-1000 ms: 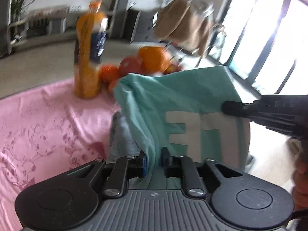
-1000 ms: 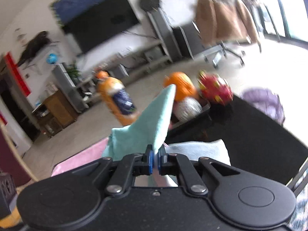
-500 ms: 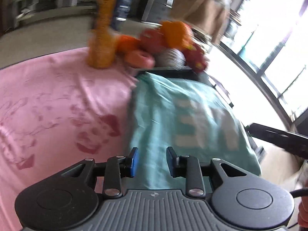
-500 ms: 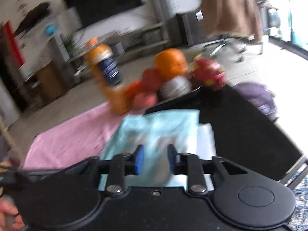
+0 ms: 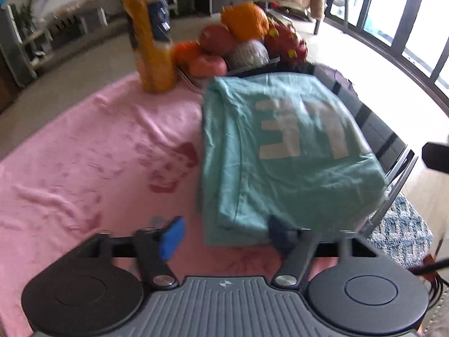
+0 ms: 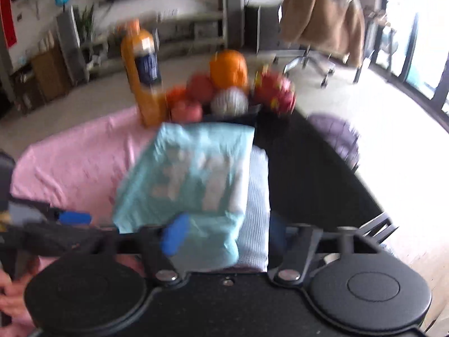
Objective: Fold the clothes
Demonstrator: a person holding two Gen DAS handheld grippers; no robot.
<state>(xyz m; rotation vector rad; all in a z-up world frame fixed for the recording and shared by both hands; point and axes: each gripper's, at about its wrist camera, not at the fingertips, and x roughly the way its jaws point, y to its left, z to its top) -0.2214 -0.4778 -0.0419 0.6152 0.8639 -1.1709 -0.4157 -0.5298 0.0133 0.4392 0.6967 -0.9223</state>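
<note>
1 shirt: the folded teal shirt (image 5: 280, 151) with big pale letters lies flat on a folded white cloth (image 6: 256, 196), beside the pink blanket (image 5: 84, 154).
Left gripper (image 5: 224, 231): jaws are opening wide, nothing pinched; the shirt's near edge sits just ahead.
Right gripper (image 6: 224, 234): jaws are opening wide too, the shirt's near corner lies loose between them.
Behind: an orange bottle (image 5: 151, 33) and a pile of fruit (image 5: 241, 42).

One teal shirt (image 5: 280, 151), one pink cloth (image 5: 84, 154), one orange bottle (image 5: 151, 42), two claws: left (image 5: 224, 233), right (image 6: 224, 236).
</note>
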